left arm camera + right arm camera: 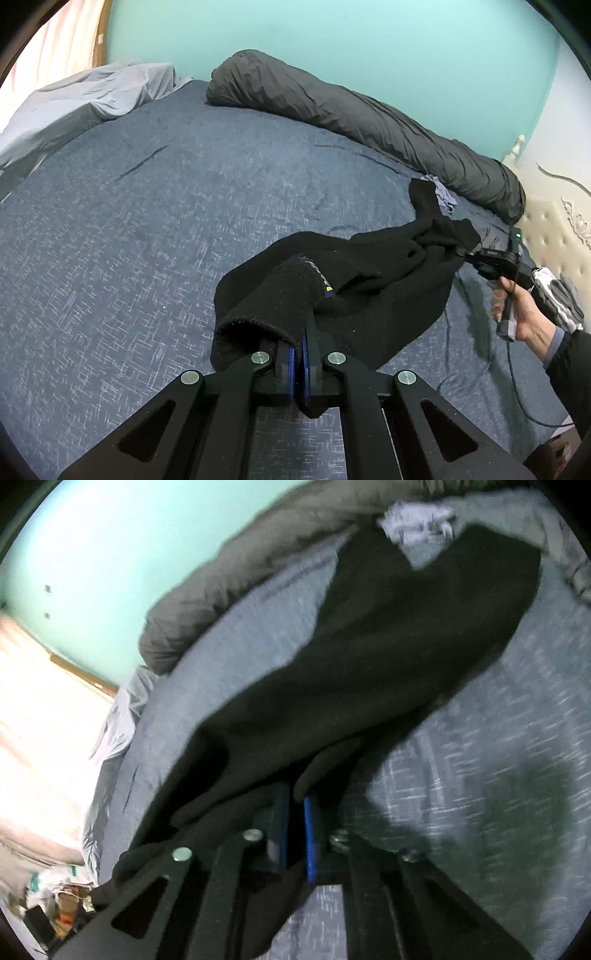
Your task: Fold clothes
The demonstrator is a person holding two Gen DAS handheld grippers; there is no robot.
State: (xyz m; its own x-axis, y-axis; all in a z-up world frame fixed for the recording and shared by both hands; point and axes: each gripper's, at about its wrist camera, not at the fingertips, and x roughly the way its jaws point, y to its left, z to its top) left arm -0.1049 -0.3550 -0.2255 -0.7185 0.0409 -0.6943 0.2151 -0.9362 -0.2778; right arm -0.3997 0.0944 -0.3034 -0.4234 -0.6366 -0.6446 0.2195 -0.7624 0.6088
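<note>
While strung over bed (pixel 147 221) btwn both claws, black garment (pixel 369 280): soft, light, floppy. Left claw (pixel 297 354) clamped on hem, right claw (pixel 466 254) pinching far end. Best gripped at edges/corners.

Black garment (pixel 369 280): matt, fleecy knit cloth. Bed cover (pixel 147 221): rough woven blue fabric. Rolled duvet (pixel 369 118): crinkled grey cloth. Left gripper (pixel 298 363): matt black plastic, bright metal pins.
</note>
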